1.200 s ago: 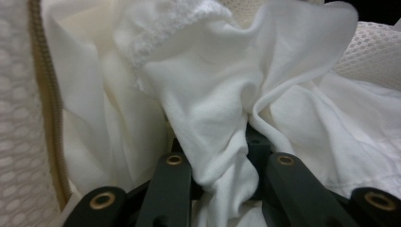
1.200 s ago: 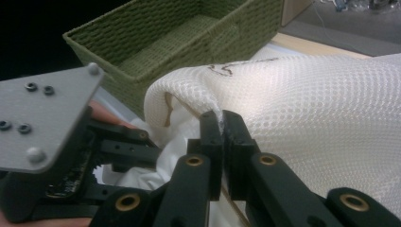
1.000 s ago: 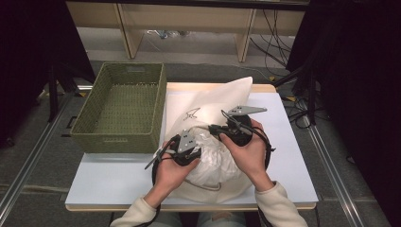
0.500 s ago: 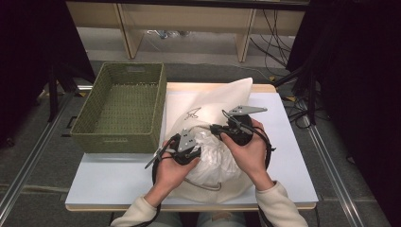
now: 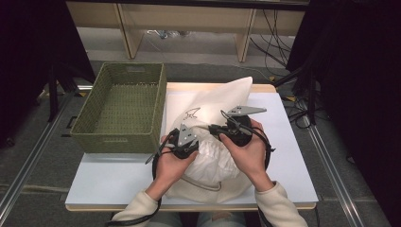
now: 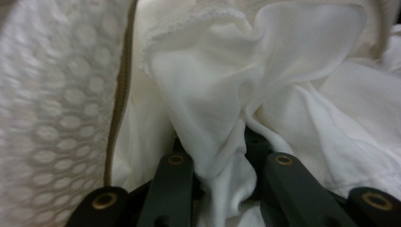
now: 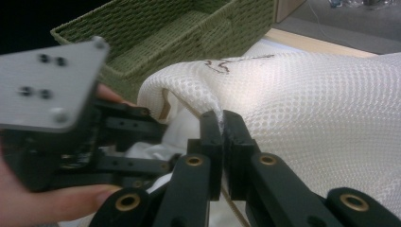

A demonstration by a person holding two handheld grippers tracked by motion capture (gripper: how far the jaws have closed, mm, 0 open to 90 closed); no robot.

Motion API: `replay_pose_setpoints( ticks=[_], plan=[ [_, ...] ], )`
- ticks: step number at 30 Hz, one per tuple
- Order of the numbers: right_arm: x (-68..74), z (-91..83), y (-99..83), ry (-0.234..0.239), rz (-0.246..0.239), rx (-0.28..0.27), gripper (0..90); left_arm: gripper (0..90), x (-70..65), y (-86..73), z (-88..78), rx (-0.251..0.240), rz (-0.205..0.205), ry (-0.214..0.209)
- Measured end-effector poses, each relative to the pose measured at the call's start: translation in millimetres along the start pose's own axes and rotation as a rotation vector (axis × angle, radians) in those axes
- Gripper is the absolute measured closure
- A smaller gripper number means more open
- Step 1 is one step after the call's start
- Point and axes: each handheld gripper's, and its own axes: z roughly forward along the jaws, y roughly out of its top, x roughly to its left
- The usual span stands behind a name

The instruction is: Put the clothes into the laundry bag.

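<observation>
A white mesh laundry bag (image 5: 222, 101) lies on the table with its zipped mouth toward the person. A white garment (image 5: 217, 153) sits partly inside it. My left gripper (image 5: 195, 142) reaches into the mouth. In the left gripper view it (image 6: 215, 142) is shut on a fold of the white garment (image 6: 293, 71), with the bag's mesh (image 6: 52, 94) and tan zipper (image 6: 120, 94) at the left. My right gripper (image 5: 211, 127) points left. It (image 7: 221, 124) pinches the rim of the mesh bag (image 7: 307, 94) and holds it up, just beside the left gripper's grey plate (image 7: 47, 85).
A green wicker basket (image 5: 120, 106) with nothing in it stands on the table's left part, right next to the bag; its wall (image 7: 156, 28) rises behind the grippers. Bare white tabletop (image 5: 113, 175) lies in front of the basket and to the right of the bag.
</observation>
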Motion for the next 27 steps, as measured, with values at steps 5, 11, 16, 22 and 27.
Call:
replay_pose_setpoints(
  ticks=[5,11,16,22,27],
  plan=[
    [-3.1,1.1,-0.6,0.007,0.001,0.012,88.7,76.0,-2.9,2.0,-2.3,-0.018,-0.004,0.000],
    [-4.2,-0.2,-1.1,-0.013,0.031,0.006,88.7,56.8,-1.1,-0.9,-20.0,-0.064,-0.018,-0.041],
    [-8.5,-0.1,-0.7,-0.013,0.009,0.007,88.6,39.3,1.5,-0.4,-56.1,-0.098,-0.022,-0.049],
    [-10.4,0.7,-0.9,-0.010,0.012,0.000,88.6,31.1,-12.4,1.2,-78.1,-0.100,-0.038,-0.131],
    [-8.7,-0.9,-0.9,-0.015,0.030,0.016,88.6,25.8,-34.8,-7.1,-49.1,-0.003,0.068,-0.102]
  ],
)
